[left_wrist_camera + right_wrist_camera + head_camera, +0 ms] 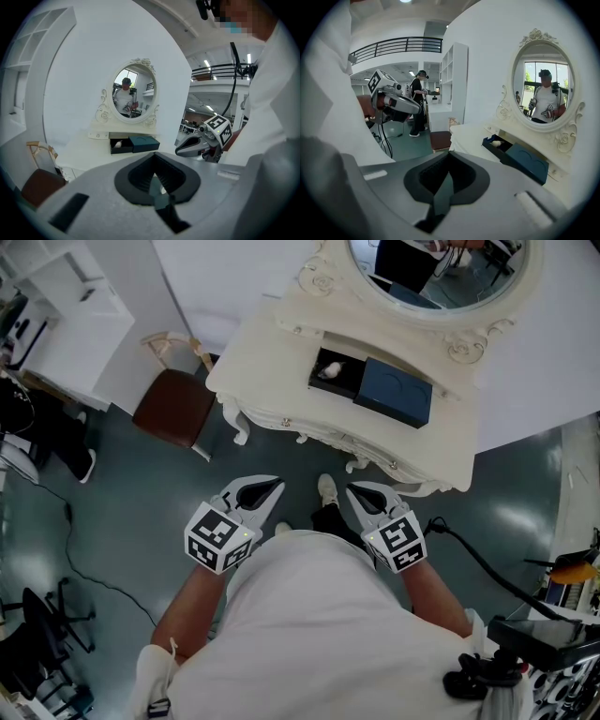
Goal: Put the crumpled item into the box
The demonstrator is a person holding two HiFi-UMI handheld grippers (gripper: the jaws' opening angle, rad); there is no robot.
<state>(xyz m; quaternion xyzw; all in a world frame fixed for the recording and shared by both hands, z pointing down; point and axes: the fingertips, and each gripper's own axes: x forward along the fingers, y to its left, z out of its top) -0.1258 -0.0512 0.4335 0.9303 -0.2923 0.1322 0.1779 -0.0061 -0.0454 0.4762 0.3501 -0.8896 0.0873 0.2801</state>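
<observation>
White crumpled item (330, 370), black box (349, 382), navy lid (394, 393) — cream dressing table (272, 362), brown stool (174, 409), grey-green floor (131, 493)

The crumpled item (330, 369) lies in the box (315, 381) on the table (272, 352), lid (394, 392) just right. Mirror (441, 273) at the far side, chair (173, 409) left.

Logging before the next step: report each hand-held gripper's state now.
Left grey hand-held gripper: closed, jaws together, nothing held.
Right grey hand-held gripper: closed, jaws together, nothing held.
</observation>
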